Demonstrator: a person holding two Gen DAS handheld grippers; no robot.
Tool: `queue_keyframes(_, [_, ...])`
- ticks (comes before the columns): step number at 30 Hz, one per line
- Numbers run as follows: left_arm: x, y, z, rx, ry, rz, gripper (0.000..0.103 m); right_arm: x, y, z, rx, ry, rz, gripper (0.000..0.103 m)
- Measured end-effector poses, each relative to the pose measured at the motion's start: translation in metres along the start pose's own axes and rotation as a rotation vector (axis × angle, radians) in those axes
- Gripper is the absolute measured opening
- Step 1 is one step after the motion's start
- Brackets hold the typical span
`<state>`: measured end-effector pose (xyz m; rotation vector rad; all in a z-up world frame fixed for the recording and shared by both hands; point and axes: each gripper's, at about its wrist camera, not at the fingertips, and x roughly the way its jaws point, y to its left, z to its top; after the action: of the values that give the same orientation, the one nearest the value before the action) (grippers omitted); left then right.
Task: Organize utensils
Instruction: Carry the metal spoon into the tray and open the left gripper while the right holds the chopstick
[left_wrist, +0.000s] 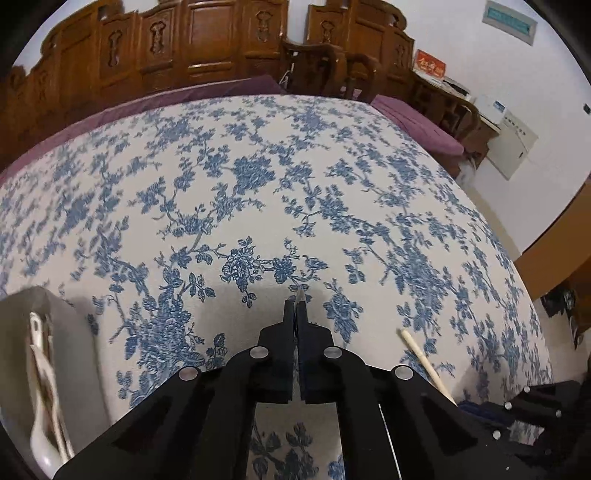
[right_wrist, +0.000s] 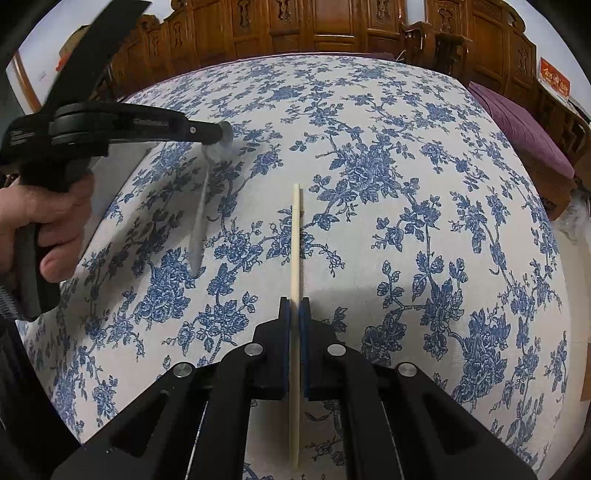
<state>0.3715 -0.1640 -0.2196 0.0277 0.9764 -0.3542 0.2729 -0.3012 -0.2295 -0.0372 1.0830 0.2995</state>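
Two tools, both occupied: each is closed down tight on one slim utensil, so nothing is being put away at this moment.
Left tool (left_wrist: 297, 306): the jaws are pressed together on a thin silvery utensil (right_wrist: 201, 206). Only its pale tip pokes out past the fingers in the tool's own view.
Silvery utensil: seen from the right side, it hangs blurred from the left tool's tips and slants down towards the cloth. I cannot tell what kind it is, nor whether its lower end is touching the table (left_wrist: 258, 166).
Right tool (right_wrist: 295, 306): this one is clamped on a cream chopstick (right_wrist: 295, 240). The chopstick runs straight between the pads, and its far end reaches out over the middle of the table.
Person: a hand (right_wrist: 48, 221) grips the left tool's handle towards the left edge of the table.
Already sorted: a pale container (left_wrist: 62, 332) stands at the near left of the table. White spoons (left_wrist: 40, 354) are in it, leaning against its wall.
Loose on the table: apart from the two utensils in the tools, I see none lying on the flowered cloth in either view.
Progress, as I judge it: well along. The spoons are in, and the last visible pieces are in hand.
Still to do: carry the silvery utensil and the chopstick to the container and let them go there.
Not visible: whether a second chopstick exists, or any other container for these pieces.
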Motion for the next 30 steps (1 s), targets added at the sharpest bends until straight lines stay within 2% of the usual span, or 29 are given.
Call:
queue_keyframes(12, [-0.064,0.010,0.005,0.028,-0.074,0.027,0.000,-0.023,0.033,0.019,-0.024,-0.060,0.006,0.006])
queue_keyframes(19, [-0.102,0.034,0.005,0.024,-0.121,0.064,0.001,-0.033,0.061,0.034,-0.047,-0.088,0.018,0.006])
queue_keyframes(30, [-0.139,0.078,-0.003,0.006,-0.157,0.123,0.001,-0.040,0.103,0.051,-0.087,-0.115,0.045,0.006])
